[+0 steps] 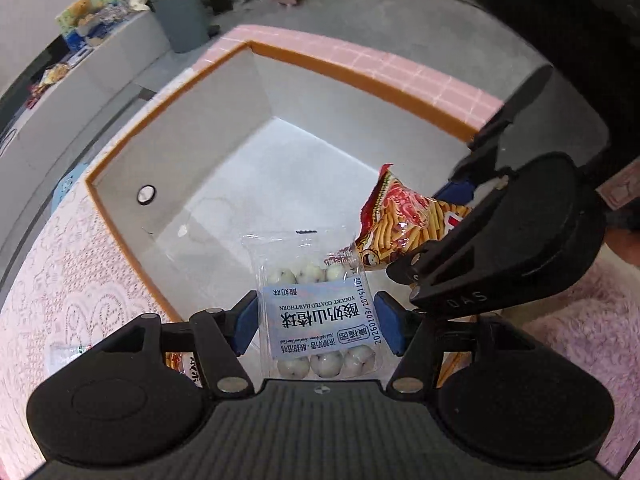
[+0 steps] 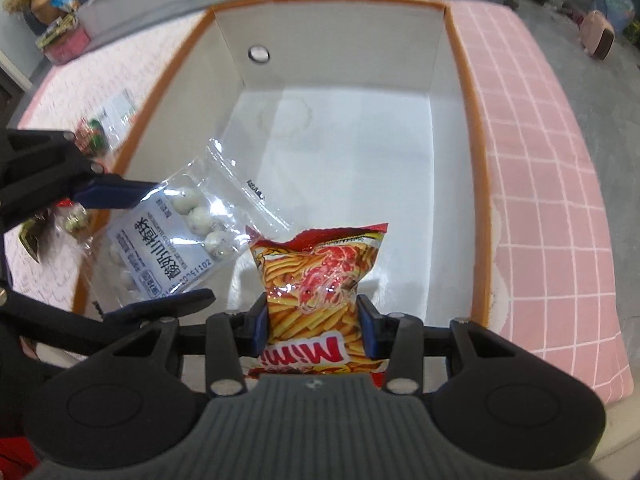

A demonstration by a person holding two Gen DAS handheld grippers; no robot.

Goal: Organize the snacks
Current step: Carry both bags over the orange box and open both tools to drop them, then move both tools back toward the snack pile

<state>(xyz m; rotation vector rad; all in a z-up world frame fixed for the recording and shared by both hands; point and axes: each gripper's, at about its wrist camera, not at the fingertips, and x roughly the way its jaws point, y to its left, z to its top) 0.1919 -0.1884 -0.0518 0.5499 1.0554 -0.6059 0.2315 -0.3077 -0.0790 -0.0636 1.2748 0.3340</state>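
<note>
Left gripper [image 1: 316, 322] pinching ball snack bag [image 1: 320, 320]; right gripper [image 2: 314, 320], at 3 o'clock, squeezing chip bag [image 2: 320, 280] above box [image 2: 476, 184].

Bright, even indoor light; strong fisheye bending in both views.

Brightest on the white floor of the box [image 2: 352, 152], washed nearly blank at centre frame, with soft shadow along its inner walls. Small glare spots on the clear hawthorn ball packet [image 1: 320, 312] and the shiny Mimi snack bag [image 2: 320, 272]. Sharp at centre; smeared and softened toward the upper corners. Straight box rims bowed into curves, dark vignette at the extreme corners of the left wrist view.
</note>
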